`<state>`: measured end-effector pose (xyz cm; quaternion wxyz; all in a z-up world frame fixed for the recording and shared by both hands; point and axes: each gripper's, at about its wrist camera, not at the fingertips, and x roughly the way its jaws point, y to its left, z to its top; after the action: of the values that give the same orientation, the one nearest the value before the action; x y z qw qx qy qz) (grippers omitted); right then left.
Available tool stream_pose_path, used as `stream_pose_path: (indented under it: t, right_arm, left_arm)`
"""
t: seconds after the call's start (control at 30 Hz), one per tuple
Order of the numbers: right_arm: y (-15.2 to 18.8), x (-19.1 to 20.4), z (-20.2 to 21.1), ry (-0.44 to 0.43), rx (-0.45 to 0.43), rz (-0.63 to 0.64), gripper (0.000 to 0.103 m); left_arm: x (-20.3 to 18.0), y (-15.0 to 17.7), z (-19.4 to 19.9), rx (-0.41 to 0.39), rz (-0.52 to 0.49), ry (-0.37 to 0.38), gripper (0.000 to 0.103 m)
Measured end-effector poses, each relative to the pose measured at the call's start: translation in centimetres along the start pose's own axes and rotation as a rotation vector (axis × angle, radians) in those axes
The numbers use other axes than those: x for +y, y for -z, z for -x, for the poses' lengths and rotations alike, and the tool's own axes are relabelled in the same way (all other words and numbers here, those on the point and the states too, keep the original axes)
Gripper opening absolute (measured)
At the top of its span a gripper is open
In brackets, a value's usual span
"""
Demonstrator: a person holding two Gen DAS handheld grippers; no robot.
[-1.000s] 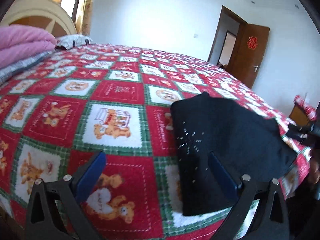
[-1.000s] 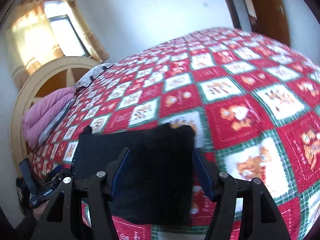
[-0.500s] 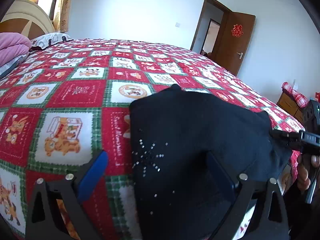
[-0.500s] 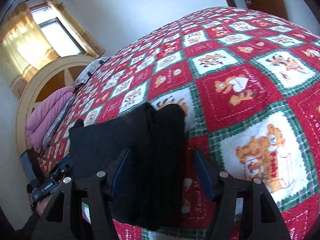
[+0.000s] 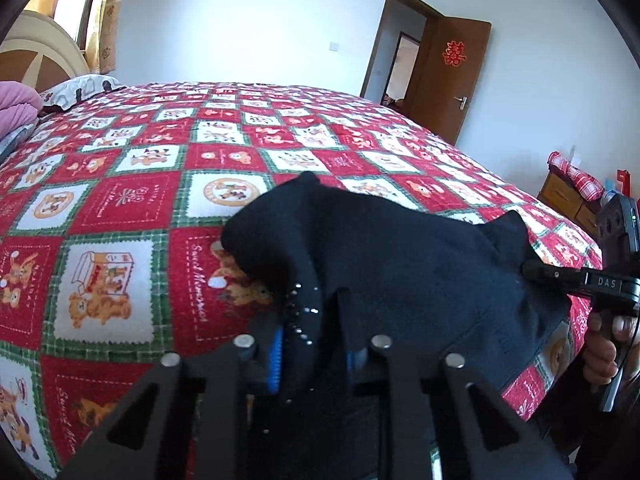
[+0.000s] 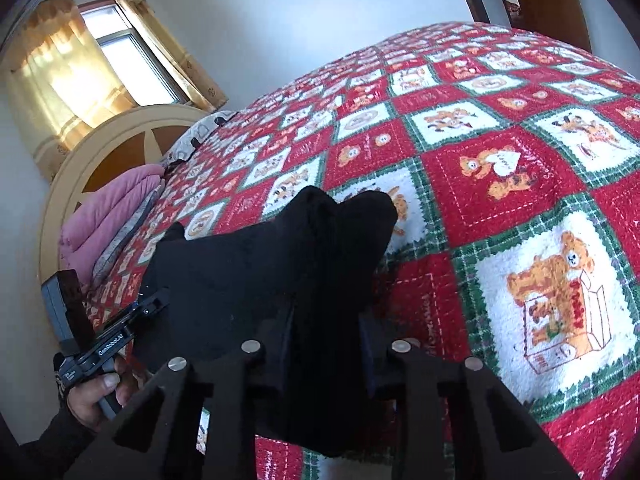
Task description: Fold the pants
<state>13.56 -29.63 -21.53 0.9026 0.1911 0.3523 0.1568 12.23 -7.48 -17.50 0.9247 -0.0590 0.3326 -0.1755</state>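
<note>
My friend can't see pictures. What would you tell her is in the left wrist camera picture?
The left gripper is pinched shut on black pants, lifting their near edge off a bed covered in a red, green and white teddy-bear quilt. At the right edge, the right gripper grips the pants' other side. Behind are a white wall and an open brown door.

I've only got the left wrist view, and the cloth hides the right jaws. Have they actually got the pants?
Observer: Yes. The right gripper is shut on a bunched fold of the black pants.
Operator: And what does my own side look like from over there?
Observer: Your left hand shows at the lower left of the right wrist view. It is wrapped around the gripper handle, at the opposite edge of the pants.
</note>
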Motion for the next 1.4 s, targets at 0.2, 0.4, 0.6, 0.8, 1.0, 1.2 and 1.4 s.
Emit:
stream_pose_path:
  t: [0.2, 0.4, 0.6, 0.8, 1.0, 1.2, 1.4]
  right_arm:
    - [0.4, 2.0, 1.3, 0.024, -0.056, 0.070, 0.026]
    - [-0.2, 3.6, 2.6, 0.023, -0.107, 0.104, 0.026]
    - [-2.1, 5.6, 1.7, 0.010, -0.108, 0.141, 0.026]
    - [-4.9, 8.8, -1.3, -0.029, -0.092, 0.190, 0.026]
    - [-8.0, 13.1, -5.4, -0.071, -0.065, 0.251, 0.026]
    - [-10.3, 17.7, -10.1, -0.105, -0.030, 0.321, 0.025]
    - [-11.5, 21.6, -14.5, -0.127, -0.002, 0.372, 0.026]
  left_arm:
    - [-0.1, -0.1, 0.7, -0.016, -0.008, -0.002, 0.018]
    - [0.1, -0.7, 2.0, -0.044, -0.007, -0.002, 0.016]
    - [1.8, -1.6, 3.2, -0.070, 0.015, -0.034, 0.016]
    - [4.7, -3.2, 4.6, -0.111, 0.033, -0.098, 0.016]
    - [8.8, -4.8, 5.5, -0.143, 0.068, -0.184, 0.015]
    - [12.8, -5.7, 6.5, -0.169, 0.110, -0.256, 0.015]
    - [16.3, -5.5, 6.9, -0.178, 0.167, -0.313, 0.015]
